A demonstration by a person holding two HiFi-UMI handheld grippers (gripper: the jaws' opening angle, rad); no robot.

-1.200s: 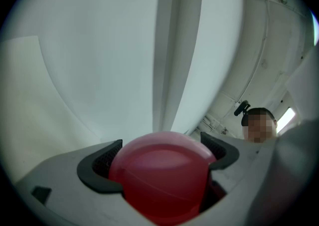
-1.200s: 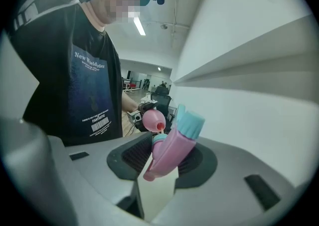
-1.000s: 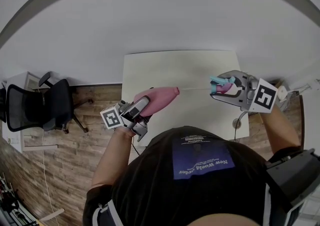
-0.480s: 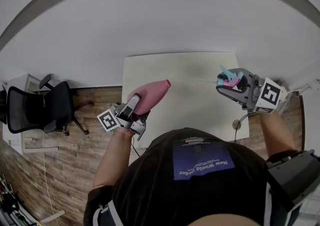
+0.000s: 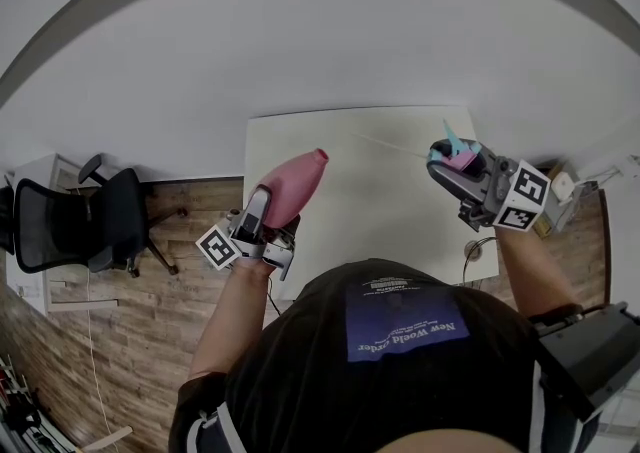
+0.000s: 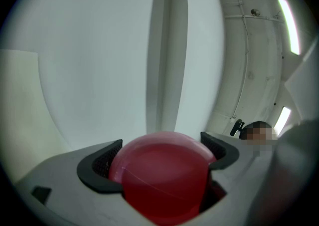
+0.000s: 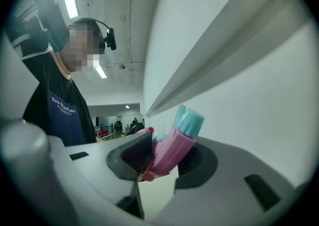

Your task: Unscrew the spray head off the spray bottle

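Fingers [image 6: 99, 165] clasp bottle [image 5: 292, 185], spray head [image 5: 453, 156] apart, table [image 5: 370, 206], chair [image 5: 70, 226]

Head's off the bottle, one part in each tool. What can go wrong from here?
1. The bottle sits tilted in the left tool with its neck open; any liquid inside (can't tell) could spill onto the table.
2. The spray head lies skewed between the right tool's pads; it might twist out.
3. The thin dip tube trails free and could drip or snag.
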